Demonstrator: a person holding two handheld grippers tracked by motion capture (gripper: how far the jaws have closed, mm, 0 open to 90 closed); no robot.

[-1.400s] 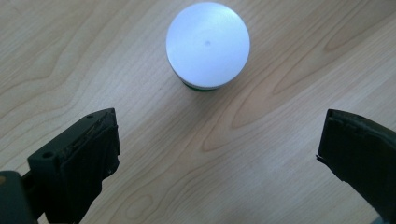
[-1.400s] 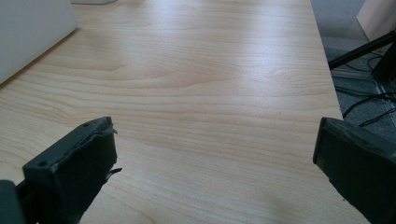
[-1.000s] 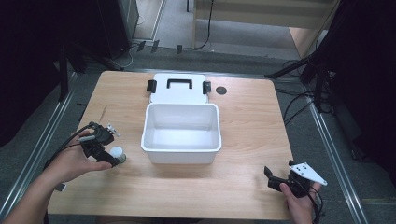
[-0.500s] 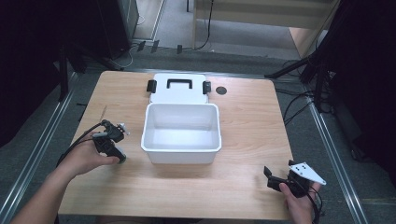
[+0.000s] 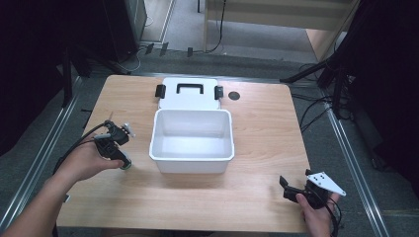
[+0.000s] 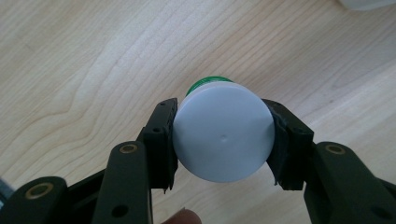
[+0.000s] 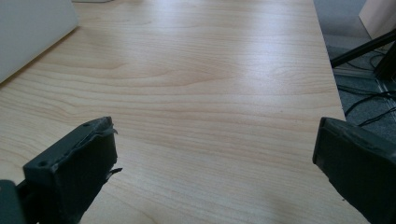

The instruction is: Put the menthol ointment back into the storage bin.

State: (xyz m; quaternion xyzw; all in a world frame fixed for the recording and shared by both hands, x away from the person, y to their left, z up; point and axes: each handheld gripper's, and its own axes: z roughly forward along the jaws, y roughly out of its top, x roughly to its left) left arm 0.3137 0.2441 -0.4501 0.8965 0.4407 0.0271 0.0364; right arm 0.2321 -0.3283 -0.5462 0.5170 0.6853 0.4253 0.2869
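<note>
High view: fixed above the near edge of the counter (image 5: 257, 143), facing forward and down, far enough to take in the white bin (image 5: 191, 140) at its middle. Left tool view: very close, looking straight down at counter wood left of the bin. Right tool view: low and close, looking along the counter toward the bin's (image 7: 32, 32) corner. Shared: counter and bin.
</note>
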